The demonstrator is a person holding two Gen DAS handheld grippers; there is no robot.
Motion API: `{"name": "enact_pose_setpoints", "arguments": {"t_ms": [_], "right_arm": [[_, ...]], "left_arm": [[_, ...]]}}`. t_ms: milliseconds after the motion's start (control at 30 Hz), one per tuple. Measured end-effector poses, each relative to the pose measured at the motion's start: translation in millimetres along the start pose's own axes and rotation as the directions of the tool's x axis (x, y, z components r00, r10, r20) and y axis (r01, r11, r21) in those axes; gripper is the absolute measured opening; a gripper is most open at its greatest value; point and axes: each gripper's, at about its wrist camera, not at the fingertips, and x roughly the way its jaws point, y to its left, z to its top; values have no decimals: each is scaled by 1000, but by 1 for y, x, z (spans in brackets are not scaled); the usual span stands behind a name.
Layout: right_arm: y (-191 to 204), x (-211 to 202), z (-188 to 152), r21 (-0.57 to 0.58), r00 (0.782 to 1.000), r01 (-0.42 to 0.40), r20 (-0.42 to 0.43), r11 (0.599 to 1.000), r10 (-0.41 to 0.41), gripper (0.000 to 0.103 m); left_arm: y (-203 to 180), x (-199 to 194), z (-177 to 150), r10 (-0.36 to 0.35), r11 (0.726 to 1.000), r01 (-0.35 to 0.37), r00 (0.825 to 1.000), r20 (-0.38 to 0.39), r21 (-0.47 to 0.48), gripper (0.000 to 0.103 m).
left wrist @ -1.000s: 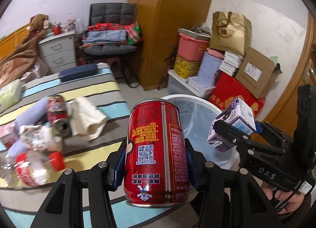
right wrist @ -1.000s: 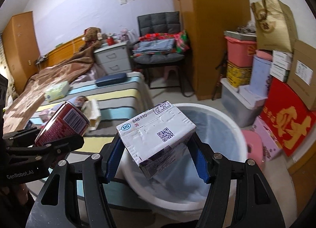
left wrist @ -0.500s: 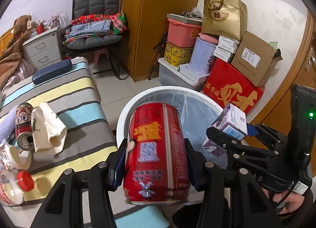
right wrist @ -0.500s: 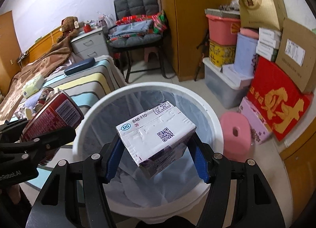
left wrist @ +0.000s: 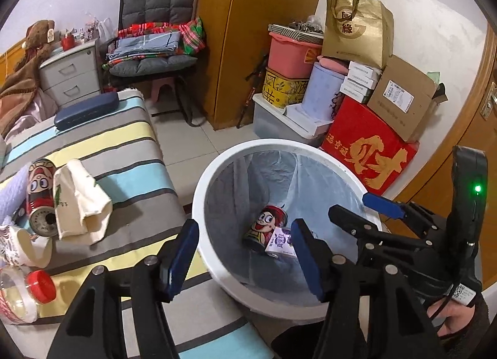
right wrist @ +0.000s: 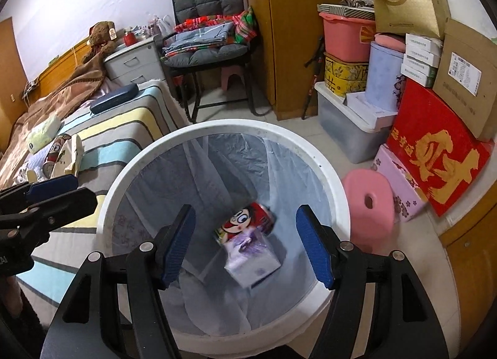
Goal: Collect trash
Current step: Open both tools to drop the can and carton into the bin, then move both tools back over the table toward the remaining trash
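Red can (right wrist: 248, 222), one carton (right wrist: 253, 261), one bin (right wrist: 326, 172)

Gold paper bag (left wrist: 357, 33) showing characters 國緣 in round emblem. Red box (left wrist: 366, 154) carrying large gold character 財 — smaller gold characters beside it too blurred to read. Shipping label on cardboard box (left wrist: 400, 98) — print illegible.
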Motion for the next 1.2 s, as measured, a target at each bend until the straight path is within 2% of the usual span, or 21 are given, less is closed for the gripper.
{"name": "enact_pose_setpoints", "arguments": {"t_ms": [367, 833, 967, 1200], "right_arm": [[27, -19, -1, -31, 997, -38, 70, 999, 40, 69], [78, -32, -8, -99, 984, -129, 112, 987, 139, 69], [95, -35, -9, -125, 974, -179, 119, 976, 193, 69], [141, -29, -12, -221, 951, -268, 95, 938, 295, 69]], "left_arm": [[26, -44, -17, 50, 998, -47, 997, 58, -52, 61], [86, -115, -58, 183, 976, -164, 975, 128, -142, 61], [109, -133, -74, 241, 960, -215, 961, 132, -181, 61], [162, -165, -104, 342, 913, -298, 932, 124, -280, 61]]}}
